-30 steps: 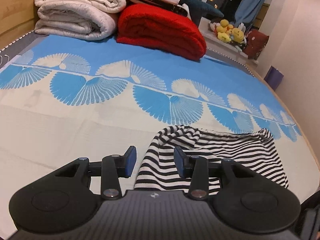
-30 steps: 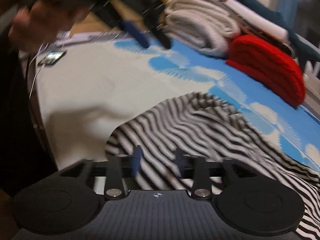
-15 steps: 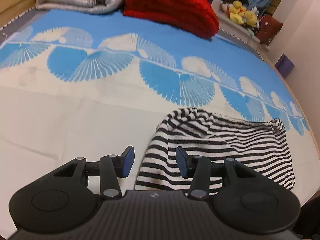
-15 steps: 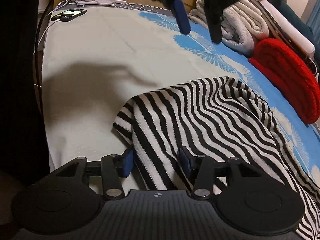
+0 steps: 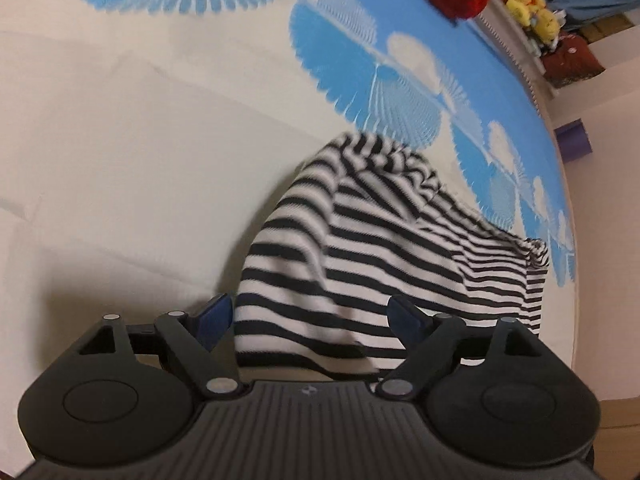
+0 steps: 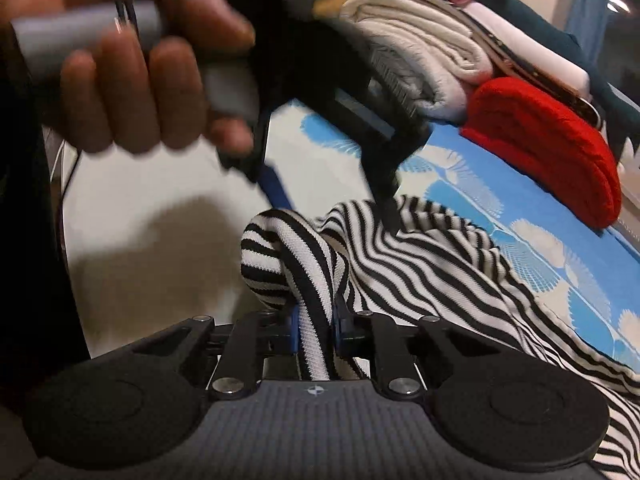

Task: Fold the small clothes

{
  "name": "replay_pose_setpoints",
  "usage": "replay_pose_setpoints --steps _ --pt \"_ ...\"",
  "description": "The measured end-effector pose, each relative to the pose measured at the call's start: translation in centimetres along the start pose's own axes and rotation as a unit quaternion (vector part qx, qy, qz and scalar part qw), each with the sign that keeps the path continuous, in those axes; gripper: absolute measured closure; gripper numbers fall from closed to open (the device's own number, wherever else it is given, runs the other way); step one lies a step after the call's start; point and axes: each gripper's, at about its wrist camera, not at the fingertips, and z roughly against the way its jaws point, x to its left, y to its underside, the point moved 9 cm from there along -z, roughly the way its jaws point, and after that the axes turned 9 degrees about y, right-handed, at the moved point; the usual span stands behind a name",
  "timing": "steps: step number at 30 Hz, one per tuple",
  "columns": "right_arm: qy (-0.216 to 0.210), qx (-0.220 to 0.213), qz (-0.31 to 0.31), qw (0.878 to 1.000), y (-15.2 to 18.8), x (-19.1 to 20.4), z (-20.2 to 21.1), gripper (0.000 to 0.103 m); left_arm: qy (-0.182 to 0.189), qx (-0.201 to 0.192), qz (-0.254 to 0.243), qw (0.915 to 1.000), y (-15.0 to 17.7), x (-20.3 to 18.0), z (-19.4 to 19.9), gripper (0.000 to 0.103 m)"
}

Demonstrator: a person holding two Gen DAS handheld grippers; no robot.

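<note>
Right gripper: the black two-finger right gripper with blue pads is closed narrow on a bunched edge of the black-and-white striped knit garment; a roll of the cloth stands up just above the pads.
Left gripper: the black left gripper has its jaws spread wide and holds nothing. The near hem of the striped garment lies between its two blue pads, but I cannot tell if they touch the cloth.
Left hand: in the right wrist view the person's hand grips the grey handle of this gripper, above the garment; the picture is blurred there.
Garment: it lies crumpled on the cream and blue bedcover with the fan pattern, on the cream part, with its far end reaching the blue band.
Beyond the garment: a folded red knitted blanket and folded cream blankets are well apart from the garment, at the far side of the bedcover; small yellow plush toys are beyond the red blanket.
Step in hand: I judge it is taking the second corner, so both ends can be lifted and spread.
How to do it well: lower the left pads around one hem layer only, near the corner, and close before pulling. Keep the right grip firm and pull evenly, because the knit stretches and slips easily.
</note>
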Motion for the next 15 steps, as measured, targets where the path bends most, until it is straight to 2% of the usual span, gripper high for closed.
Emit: replay_pose_setpoints --steps 6,10,12,13,14,15 --pt "-0.002 -0.008 -0.033 0.999 -0.1 -0.8 1.1 0.087 0.043 0.038 0.028 0.9979 -0.8 -0.1 -3.8 0.015" --pt "-0.006 -0.014 -0.061 0.998 -0.3 -1.5 2.0 0.088 0.070 0.050 0.008 0.9963 -1.3 -1.0 -5.7 0.018" --pt "-0.010 -0.017 -0.078 0.997 -0.3 -2.0 2.5 0.088 0.075 0.052 0.008 0.9958 -1.4 -1.1 -6.4 0.026" --pt "-0.012 -0.018 -0.087 0.996 -0.3 -2.3 2.7 0.088 0.076 0.053 0.006 0.9957 -1.5 -1.1 -6.6 0.036" --pt "-0.015 -0.018 -0.094 0.995 -0.3 -2.4 2.9 0.088 0.076 0.053 0.003 0.9957 -1.6 -1.2 -6.7 0.050" --pt "-0.017 -0.019 -0.100 0.995 -0.2 -2.6 3.1 0.088 0.080 0.052 -0.003 0.9954 -1.6 -1.3 -6.8 0.059"
